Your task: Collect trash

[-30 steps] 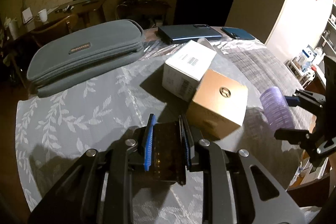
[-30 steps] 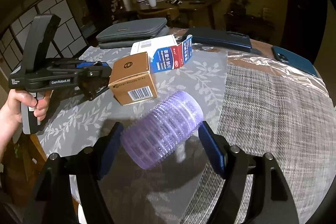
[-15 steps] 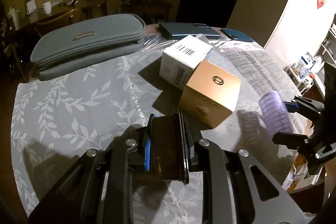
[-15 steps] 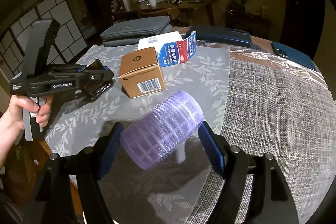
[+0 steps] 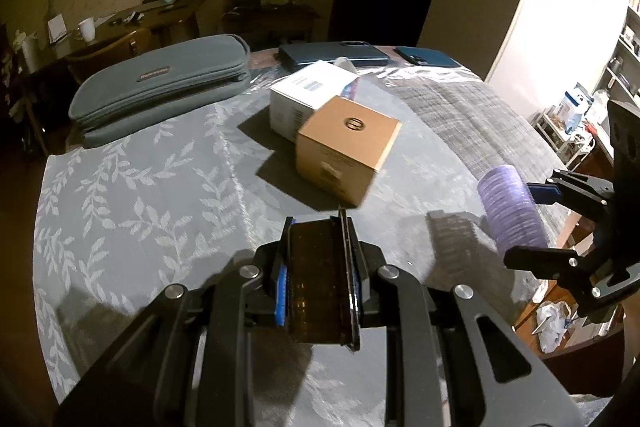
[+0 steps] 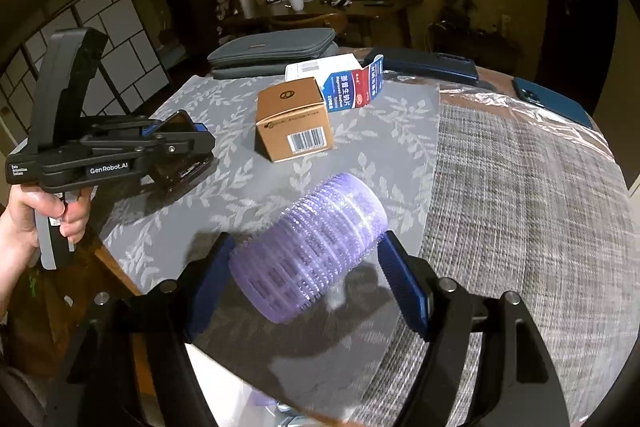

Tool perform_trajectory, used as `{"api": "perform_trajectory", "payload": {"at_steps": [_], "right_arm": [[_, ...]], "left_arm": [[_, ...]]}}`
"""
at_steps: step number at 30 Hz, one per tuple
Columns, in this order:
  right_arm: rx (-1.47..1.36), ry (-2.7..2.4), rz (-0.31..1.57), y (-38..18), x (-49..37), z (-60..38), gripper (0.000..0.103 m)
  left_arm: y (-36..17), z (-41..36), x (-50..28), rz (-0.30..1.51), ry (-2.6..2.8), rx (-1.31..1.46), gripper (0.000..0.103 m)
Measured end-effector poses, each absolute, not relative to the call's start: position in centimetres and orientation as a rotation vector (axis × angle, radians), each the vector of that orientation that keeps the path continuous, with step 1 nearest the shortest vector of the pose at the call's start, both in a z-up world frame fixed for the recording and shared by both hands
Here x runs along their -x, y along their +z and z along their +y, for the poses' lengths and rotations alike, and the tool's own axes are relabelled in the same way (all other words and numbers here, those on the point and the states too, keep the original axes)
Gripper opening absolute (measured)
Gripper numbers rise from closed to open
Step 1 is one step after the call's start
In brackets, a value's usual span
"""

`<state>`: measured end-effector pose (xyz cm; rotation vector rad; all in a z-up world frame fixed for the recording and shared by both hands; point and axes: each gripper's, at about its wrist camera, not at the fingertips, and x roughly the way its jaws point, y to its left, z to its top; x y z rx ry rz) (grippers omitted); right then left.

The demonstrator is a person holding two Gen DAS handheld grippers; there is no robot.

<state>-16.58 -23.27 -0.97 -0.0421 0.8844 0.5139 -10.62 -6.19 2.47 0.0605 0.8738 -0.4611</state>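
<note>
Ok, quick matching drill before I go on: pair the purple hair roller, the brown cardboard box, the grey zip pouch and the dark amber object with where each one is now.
Things:
1. purple hair roller
2. brown cardboard box
3. grey zip pouch
4. dark amber object

Places:
A. far side of the table
B. in the left gripper
C. in the right gripper
D. mid-table, against the white box

Pairs: 1-C, 2-D, 3-A, 4-B

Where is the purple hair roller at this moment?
The purple hair roller sits between the right gripper fingers, above the table's near edge, in front of the brown cardboard box; the left wrist view shows it at far right.
</note>
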Motion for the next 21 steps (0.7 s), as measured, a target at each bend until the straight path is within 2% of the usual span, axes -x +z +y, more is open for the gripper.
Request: {"api": "perform_trajectory", "payload": {"at_steps": [21], "right_arm": [[-0.001, 0.516, 0.881, 0.2, 23.2, -24.5, 0.073]], "left_arm": [[3.2, -9.4, 17.4, 0.861, -0.566, -0.068, 0.024]]}}
